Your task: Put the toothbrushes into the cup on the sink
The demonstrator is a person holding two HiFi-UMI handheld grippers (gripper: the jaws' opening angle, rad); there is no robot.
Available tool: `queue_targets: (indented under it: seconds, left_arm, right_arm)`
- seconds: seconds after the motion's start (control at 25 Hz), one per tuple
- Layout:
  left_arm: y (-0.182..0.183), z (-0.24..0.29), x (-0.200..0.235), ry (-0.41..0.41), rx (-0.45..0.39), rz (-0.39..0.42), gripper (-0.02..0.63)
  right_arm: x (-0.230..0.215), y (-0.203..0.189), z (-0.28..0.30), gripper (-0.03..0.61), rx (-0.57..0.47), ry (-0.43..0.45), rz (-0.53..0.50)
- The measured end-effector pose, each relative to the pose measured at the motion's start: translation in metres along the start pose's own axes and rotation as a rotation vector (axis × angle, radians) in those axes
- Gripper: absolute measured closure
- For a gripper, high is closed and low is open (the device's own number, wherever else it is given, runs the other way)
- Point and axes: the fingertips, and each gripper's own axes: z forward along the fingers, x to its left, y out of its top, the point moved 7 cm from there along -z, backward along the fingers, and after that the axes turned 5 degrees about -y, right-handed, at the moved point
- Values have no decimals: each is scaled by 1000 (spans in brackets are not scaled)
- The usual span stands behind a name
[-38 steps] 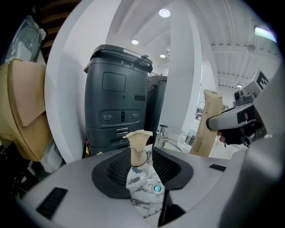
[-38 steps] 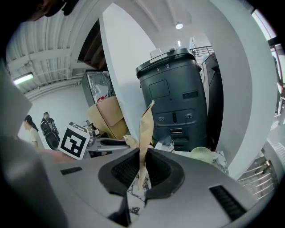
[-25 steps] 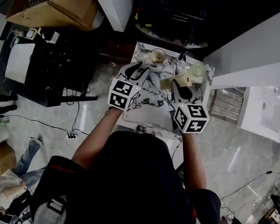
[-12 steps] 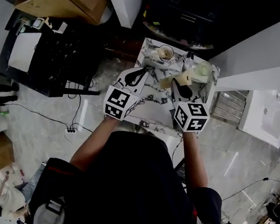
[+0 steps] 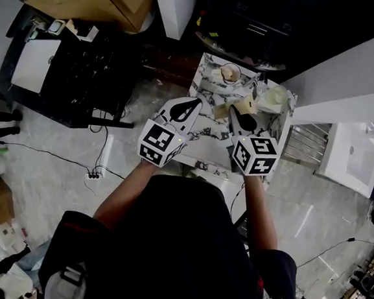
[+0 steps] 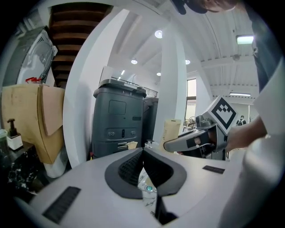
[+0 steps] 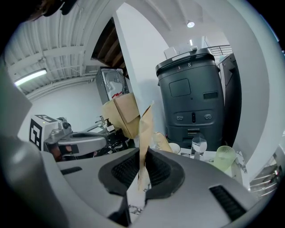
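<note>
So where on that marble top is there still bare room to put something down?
The near half of the marble top, between the left gripper and right gripper, looks bare. The far edge is crowded: a round cup, a clear glass and a pale green cup stand there, beyond the tan packet the right gripper holds.

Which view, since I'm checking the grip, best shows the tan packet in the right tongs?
The right gripper view: the tan packet stands upright, clamped between the right tongs. The head view shows a pale patch of it; the left gripper view shows a small pale rectangle, probably it.
</note>
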Motion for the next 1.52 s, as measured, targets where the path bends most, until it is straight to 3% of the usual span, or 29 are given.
queue_targets:
  seconds: [0.84,1.52]
  left_arm:
    - [0,-48,8,-122,-42,-11,600]
    - [1,-27,-11,-198,-10,23,600]
  right_arm:
    - [65,7,-11,523,-11,-59,-51]
    - [40,4,-33,523,-52,-122,-19]
